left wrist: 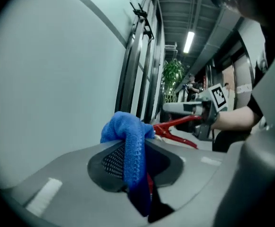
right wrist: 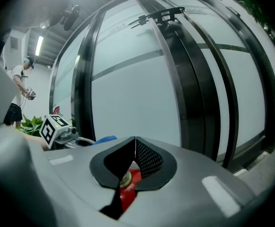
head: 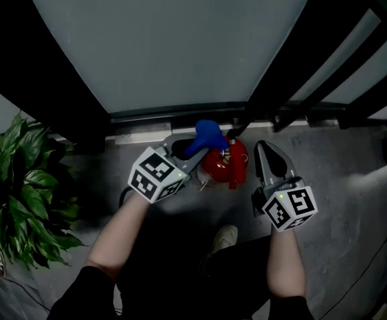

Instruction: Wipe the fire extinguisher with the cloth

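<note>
The red fire extinguisher [head: 225, 164] stands on the grey floor close to the glass wall. A blue cloth [head: 206, 136] is bunched over its top, and my left gripper [head: 196, 153] is shut on it. In the left gripper view the cloth [left wrist: 128, 143] hangs between the jaws, with the extinguisher's red lever [left wrist: 177, 124] just beyond. My right gripper [head: 266, 147] sits just right of the extinguisher, apart from it. Its jaws meet at the tips [right wrist: 135, 144] with nothing between them. Red extinguisher body [right wrist: 128, 186] and a brass fitting show beneath them.
A leafy potted plant [head: 20, 192] fills the left side. The frosted glass panel [head: 173, 45] and its dark frames stand straight ahead, with a sill at floor level. The person's shoe [head: 225, 236] is near the extinguisher. Another person [right wrist: 19, 91] stands far off.
</note>
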A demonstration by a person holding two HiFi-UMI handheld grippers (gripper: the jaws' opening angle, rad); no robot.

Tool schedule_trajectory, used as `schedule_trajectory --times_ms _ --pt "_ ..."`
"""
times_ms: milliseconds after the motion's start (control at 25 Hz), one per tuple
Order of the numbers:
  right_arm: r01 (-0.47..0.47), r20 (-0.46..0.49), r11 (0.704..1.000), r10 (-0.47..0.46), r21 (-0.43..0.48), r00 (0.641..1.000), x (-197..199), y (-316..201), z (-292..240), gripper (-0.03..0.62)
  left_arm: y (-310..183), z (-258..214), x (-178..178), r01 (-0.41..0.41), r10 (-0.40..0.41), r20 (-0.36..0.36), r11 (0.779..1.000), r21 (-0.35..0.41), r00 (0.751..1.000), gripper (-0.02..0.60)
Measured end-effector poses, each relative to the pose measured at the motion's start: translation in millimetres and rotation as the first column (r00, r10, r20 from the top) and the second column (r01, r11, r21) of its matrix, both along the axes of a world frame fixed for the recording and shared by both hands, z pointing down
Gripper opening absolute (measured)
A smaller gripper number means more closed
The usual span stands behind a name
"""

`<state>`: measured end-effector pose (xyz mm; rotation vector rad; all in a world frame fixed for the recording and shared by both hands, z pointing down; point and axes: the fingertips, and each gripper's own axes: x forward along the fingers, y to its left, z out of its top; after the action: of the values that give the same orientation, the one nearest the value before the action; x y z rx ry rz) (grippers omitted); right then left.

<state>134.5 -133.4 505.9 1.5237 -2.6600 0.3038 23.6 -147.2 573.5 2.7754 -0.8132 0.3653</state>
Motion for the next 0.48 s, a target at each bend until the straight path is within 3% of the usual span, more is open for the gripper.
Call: schedule_trajectory --times_ms 120,240,480 --pt "0.021 -0.005 1.000 -0.021 -0.007 1.000 -6 5 0 0.005 -10 17 11 -0.069 0.063 0.093 0.996 0.056 0.994 0.067" --pt "0.031 0.005 1.000 -0.031 -0.002 1.000 -7 9 -6 0.005 -16 33 14 -0.093 0.084 0.125 0.993 0.067 0.989 0.066" --pt "0.044 0.040 0.999 -0.044 -0.002 0.998 -9 11 -13 0.005 -30 66 7 -0.047 0.050 0.154 0.999 -0.024 0.987 0.064"
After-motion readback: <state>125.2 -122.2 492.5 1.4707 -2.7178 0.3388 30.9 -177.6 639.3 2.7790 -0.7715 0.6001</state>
